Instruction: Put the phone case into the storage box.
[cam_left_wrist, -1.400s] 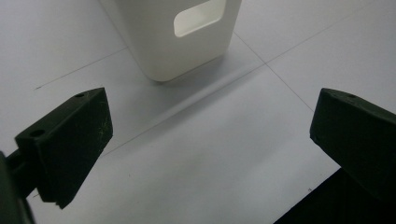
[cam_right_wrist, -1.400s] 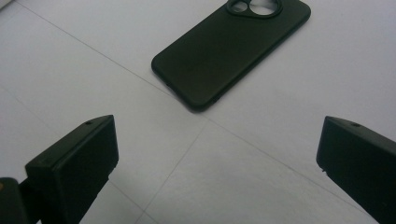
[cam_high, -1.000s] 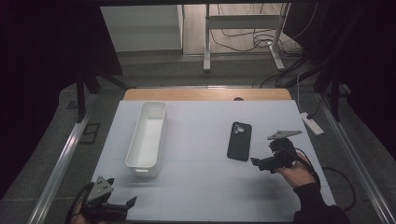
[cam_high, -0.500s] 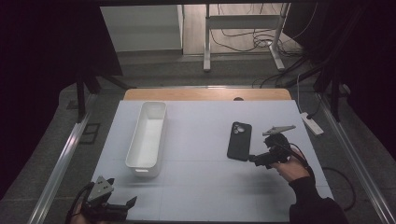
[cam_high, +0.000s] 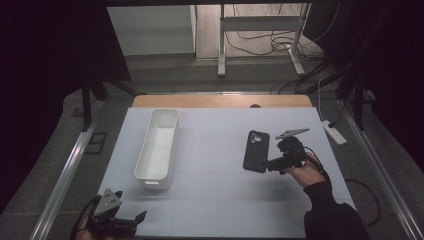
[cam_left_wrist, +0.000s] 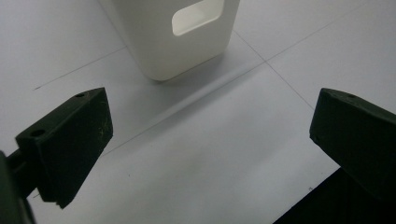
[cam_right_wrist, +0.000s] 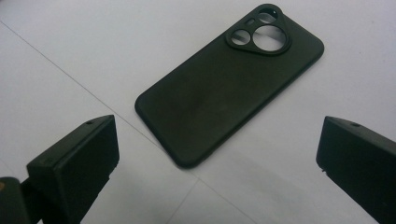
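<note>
— Phone (cam_right_wrist: 229, 88) first: where does it lie against the right gripper (cam_high: 272, 163)?

— Just ahead of the fingertips, flat on the white table (cam_high: 215, 150), back side up. In the right gripper view its near rounded corner sits between the two black jaws but a little beyond them, not touching either. Its camera rings point away from the fingers, toward the far end.

— And the jaws themselves?

— Spread wide, one at each lower corner of that view, with bare table between them. Nothing is clamped.

— From above?

— The right hand (cam_high: 305, 175) holds the gripper with its tips aimed at the phone's near right edge; tips and phone are very close, though I cannot tell whether they touch there.

— The left gripper (cam_high: 131, 221)?

— Low at the near edge of the table, its jaws also well apart and holding nothing. Ahead of its fingers, past a stretch of bare table, stands the short end of a white bin (cam_left_wrist: 173, 37) with a handle cutout; it is near but clear of both jaws.

— Bin and phone?

— Well apart, the bin on the left gripper's side.
</note>
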